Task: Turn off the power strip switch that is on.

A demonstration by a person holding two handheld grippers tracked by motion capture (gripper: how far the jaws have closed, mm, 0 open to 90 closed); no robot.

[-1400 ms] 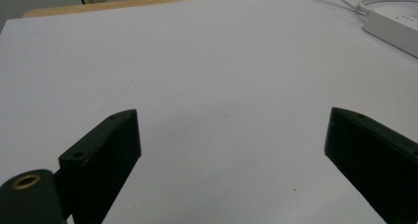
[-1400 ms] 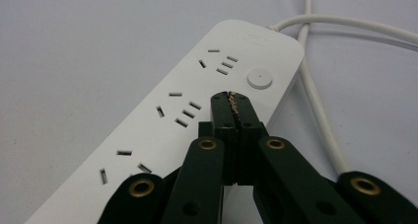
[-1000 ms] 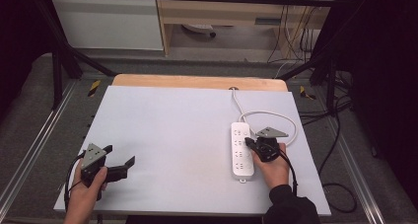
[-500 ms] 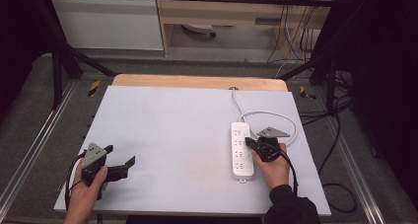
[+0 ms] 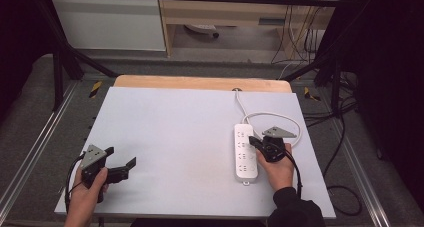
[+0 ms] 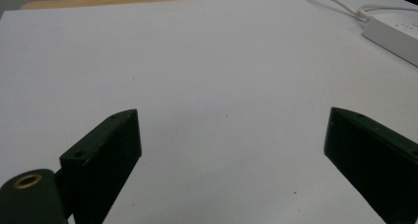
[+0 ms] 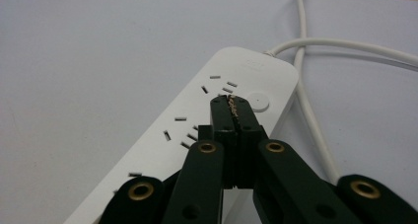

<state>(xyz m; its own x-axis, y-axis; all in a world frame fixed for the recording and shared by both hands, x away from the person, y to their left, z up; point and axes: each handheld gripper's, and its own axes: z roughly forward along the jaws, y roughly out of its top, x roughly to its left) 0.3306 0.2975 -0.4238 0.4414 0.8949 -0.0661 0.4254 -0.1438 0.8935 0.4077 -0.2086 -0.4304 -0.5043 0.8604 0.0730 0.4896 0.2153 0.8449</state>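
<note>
Power strip [image 5: 246, 152]: white, flat on the right half of the white table [image 5: 190, 132], long side running away from the person, several rows of socket slots facing up. Round button [image 7: 259, 101] at the far end, next to the cord exit. White cord [image 5: 272, 116] looped on the table beyond and to the right of the strip, then led off over the far edge.

Right gripper [image 7: 231, 104]: held low over the strip, jaws pressed together with nothing between them, tips just short of the round button and above the socket face. Contact with the strip not determinable. Hand [image 5: 278, 169] just beside the strip's right edge.

Left gripper [image 5: 125, 168]: held near the front left corner of the table, well apart from the strip, jaws standing wide apart over bare table surface, nothing between them. Strip's end and cord seen at the far right of the left gripper view.
</note>
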